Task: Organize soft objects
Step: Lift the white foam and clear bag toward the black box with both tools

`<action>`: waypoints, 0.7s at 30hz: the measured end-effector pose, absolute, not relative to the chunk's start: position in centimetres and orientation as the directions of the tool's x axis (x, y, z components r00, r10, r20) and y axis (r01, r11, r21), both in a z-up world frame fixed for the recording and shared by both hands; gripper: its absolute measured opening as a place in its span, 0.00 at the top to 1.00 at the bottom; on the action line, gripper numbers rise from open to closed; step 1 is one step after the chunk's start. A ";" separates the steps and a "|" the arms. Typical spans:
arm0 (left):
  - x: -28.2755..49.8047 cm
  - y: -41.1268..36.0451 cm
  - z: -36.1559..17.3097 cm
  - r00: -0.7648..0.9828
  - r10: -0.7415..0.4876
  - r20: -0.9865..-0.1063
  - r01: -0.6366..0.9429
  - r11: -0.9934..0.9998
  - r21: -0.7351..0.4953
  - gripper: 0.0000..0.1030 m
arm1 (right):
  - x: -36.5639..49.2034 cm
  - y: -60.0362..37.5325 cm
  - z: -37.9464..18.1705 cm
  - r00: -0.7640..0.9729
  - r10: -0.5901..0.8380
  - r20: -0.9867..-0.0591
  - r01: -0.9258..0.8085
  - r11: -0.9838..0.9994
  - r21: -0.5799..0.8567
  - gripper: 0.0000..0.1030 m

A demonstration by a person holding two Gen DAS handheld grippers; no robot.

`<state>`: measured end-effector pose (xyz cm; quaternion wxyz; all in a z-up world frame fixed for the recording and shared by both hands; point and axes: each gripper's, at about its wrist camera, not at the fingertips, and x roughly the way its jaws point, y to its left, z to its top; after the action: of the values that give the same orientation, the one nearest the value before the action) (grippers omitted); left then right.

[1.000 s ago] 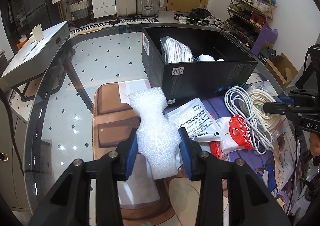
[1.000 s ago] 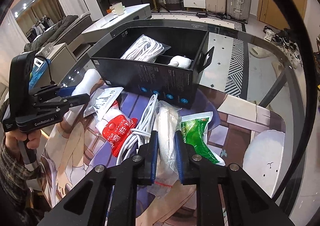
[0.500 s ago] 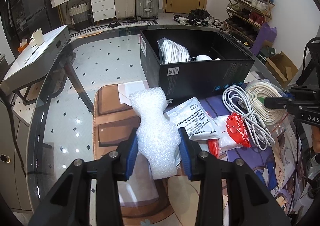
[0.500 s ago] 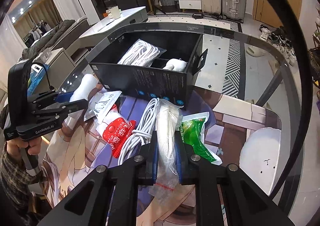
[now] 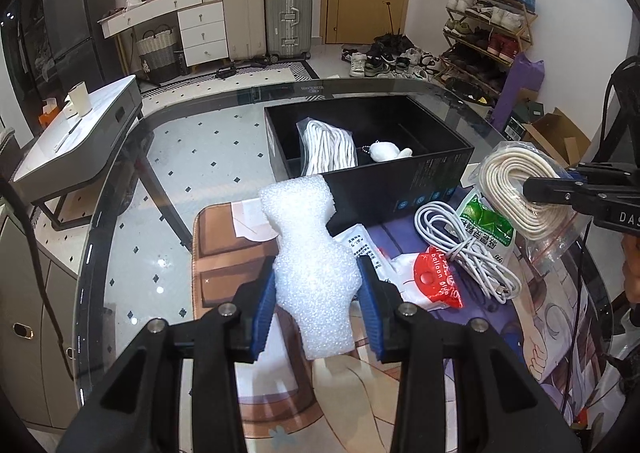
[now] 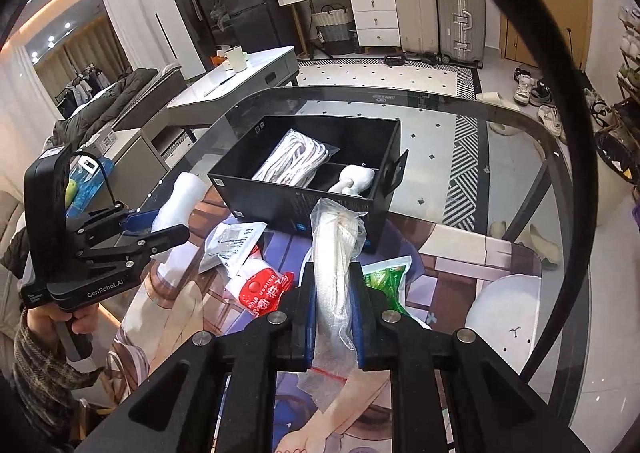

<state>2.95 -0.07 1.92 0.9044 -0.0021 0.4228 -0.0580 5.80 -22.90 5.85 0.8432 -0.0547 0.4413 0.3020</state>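
Two tools, lumpy white foam (image 5: 316,273), bagged rope (image 6: 335,253)

We read "GenRobot.AI" in pale letters on the black body of the left tool (image 6: 160,231), at the lower left of the right wrist view. At the right edge of the left wrist view, the body of the right tool (image 5: 532,189) shows the cut-off letters "DAS". The red pouch (image 5: 438,285) in the middle of that view carries white lettering that we take for "balloon glue", printed beside Chinese characters. The green packet (image 5: 486,223) to its upper right shows "666" on its white edge. Printing on the white sachet (image 5: 360,245) is too small for us to read.
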 end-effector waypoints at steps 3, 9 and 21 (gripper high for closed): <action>2.9 -0.3 2.7 0.646 -0.105 -0.756 0.109 0.993 -0.045 0.64 | 5.4 -22.2 6.3 0.427 0.474 -0.770 -0.573 0.801 0.175 0.86; 3.0 -0.7 3.8 0.663 -0.090 -0.743 0.115 0.993 -0.018 0.64 | 5.2 -21.1 7.3 0.431 0.493 -0.756 -0.600 0.782 0.169 0.86; 4.3 -1.8 5.6 0.689 -0.080 -0.720 0.145 0.989 0.029 0.64 | 5.9 -20.1 9.6 0.445 0.518 -0.730 -0.613 0.771 0.173 0.86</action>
<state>4.26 -1.77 5.62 0.9181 0.0417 0.3893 -0.0612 5.94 -20.10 9.58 0.8481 -0.0581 0.4077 0.3334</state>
